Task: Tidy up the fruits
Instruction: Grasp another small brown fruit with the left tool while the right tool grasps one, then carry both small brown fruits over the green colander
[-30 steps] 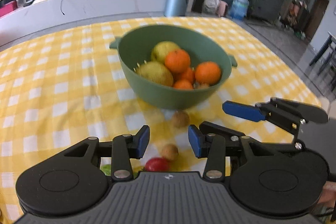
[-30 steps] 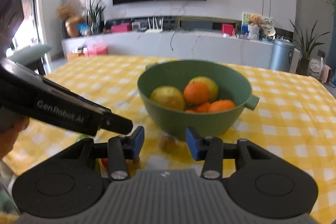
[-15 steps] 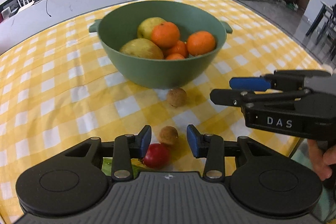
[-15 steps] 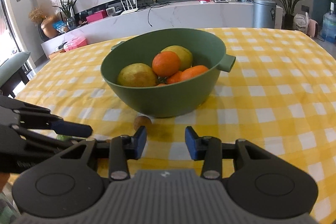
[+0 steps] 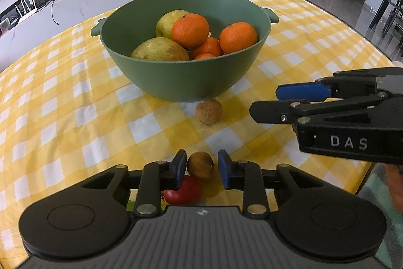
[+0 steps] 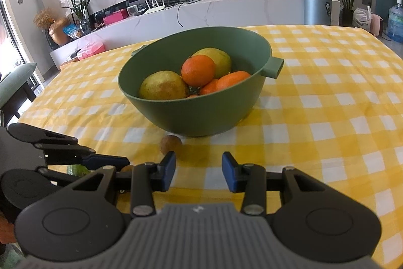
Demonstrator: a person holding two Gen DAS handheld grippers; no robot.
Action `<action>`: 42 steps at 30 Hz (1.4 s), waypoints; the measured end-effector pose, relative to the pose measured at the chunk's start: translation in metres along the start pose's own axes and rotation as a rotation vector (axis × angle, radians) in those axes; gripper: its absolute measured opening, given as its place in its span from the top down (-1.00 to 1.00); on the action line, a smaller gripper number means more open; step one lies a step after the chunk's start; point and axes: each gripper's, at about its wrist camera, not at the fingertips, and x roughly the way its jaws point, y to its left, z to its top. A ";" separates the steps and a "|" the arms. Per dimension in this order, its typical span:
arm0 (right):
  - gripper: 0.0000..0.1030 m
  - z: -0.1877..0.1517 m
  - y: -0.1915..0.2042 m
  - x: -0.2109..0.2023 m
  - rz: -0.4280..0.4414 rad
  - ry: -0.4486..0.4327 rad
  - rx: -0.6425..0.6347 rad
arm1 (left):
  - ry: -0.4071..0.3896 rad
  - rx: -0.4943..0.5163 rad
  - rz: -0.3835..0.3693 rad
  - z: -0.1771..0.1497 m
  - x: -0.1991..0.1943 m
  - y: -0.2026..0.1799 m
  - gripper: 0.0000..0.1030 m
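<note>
The left tool (image 5: 202,169) is held with its blue pads parted around a small brown longan (image 5: 200,165), which sits between them without clear contact, and a red fruit (image 5: 182,190) is seen just behind it under the left pad. The right tool (image 6: 198,174) is likewise held open and empty, with a second longan (image 6: 171,144) just ahead of its left pad. Beyond both, a green bowl (image 5: 191,82) of oranges (image 5: 190,30) and pears (image 5: 160,50) stands on the yellow-checked table (image 5: 63,102).
</note>
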 end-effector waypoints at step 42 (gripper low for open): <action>0.52 0.008 0.035 0.056 0.046 0.003 -0.131 | -0.124 -0.341 0.103 0.006 -0.021 0.053 0.50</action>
